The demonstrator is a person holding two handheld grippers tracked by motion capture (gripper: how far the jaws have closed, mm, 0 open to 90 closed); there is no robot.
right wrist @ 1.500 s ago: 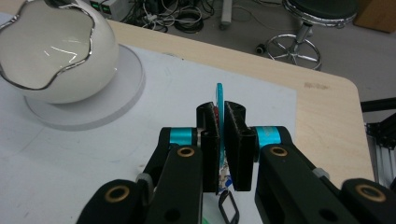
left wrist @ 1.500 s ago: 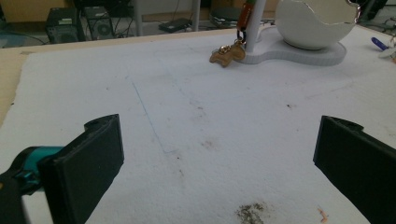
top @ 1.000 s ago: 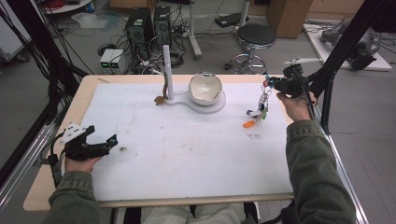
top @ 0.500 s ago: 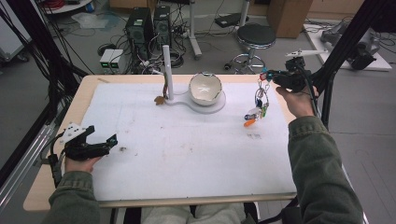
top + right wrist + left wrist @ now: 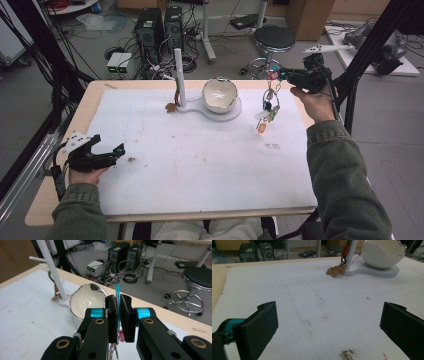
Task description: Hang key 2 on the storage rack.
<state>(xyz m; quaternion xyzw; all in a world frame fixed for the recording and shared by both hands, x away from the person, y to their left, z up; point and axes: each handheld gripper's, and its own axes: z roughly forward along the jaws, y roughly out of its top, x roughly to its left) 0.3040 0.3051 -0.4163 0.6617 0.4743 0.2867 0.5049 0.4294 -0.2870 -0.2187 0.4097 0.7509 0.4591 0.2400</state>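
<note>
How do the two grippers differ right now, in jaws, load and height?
The left gripper has its jaws wide apart with nothing between them; the right gripper is clamped shut on a bunch of keys by a blue loop. The left one sits low by the white mat; the right one is raised, with the keys dangling above the mat. Both have black jaws and are hand-held.

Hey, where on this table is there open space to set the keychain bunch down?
The white mat lies bare between the left gripper and the right sleeve. It is crowded at the far edge: peg stand, egg-shaped bowl, hanging keychain bunch.
</note>
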